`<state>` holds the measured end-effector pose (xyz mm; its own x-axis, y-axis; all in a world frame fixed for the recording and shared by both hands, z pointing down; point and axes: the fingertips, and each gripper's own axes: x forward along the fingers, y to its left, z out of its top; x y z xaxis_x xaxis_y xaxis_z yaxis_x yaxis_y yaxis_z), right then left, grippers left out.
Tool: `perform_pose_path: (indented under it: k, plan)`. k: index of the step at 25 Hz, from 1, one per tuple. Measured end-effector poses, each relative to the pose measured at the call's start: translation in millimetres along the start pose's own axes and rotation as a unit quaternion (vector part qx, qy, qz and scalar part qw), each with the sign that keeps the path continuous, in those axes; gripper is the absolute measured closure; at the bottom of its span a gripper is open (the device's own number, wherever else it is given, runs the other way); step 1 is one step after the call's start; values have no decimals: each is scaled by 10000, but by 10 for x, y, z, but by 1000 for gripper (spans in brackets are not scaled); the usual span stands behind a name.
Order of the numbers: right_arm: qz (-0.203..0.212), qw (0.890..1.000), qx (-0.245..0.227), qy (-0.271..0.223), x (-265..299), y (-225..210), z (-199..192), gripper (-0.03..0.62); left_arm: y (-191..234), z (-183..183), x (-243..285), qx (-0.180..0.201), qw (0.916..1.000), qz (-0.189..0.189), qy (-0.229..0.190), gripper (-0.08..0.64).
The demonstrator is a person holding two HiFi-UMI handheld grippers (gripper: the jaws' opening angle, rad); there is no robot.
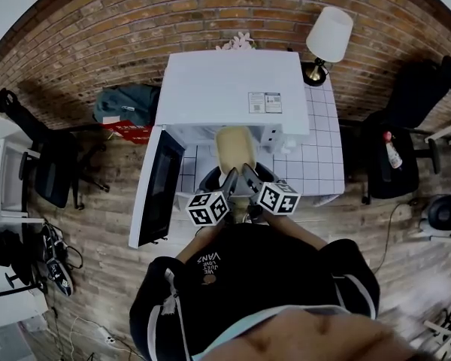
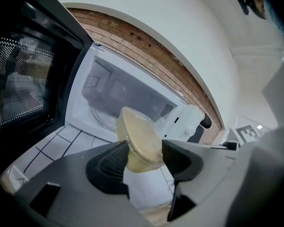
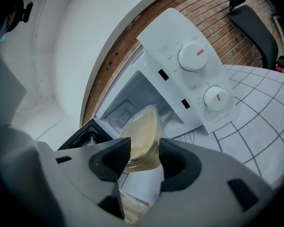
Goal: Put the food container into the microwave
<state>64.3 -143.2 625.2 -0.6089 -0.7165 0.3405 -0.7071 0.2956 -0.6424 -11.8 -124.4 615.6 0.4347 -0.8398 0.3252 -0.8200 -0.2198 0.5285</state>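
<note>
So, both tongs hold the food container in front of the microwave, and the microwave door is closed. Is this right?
Not quite: the microwave door is open, swung out to the left, as the head view shows. The rest is right: the left tongs and the right tongs both grip the food container in front of the microwave.

Left gripper (image 2: 144, 157): jaws clamped on the food container (image 2: 138, 143), one pad against each side of its near end.
Right gripper (image 3: 143, 159): jaws clamped on the same container, pads touching both sides.
Pairing: grippers side by side, tips converging forward, marker cubes near each other.
Arms: both forearms extended forward from the torso.
</note>
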Motion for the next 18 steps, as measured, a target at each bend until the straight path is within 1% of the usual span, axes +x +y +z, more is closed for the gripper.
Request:
perform_pose_path:
  k: [18]
  plan:
    - [-192,9998,11,8,374,-73,208,414,211,228,356,-21,9998,-103,197,330]
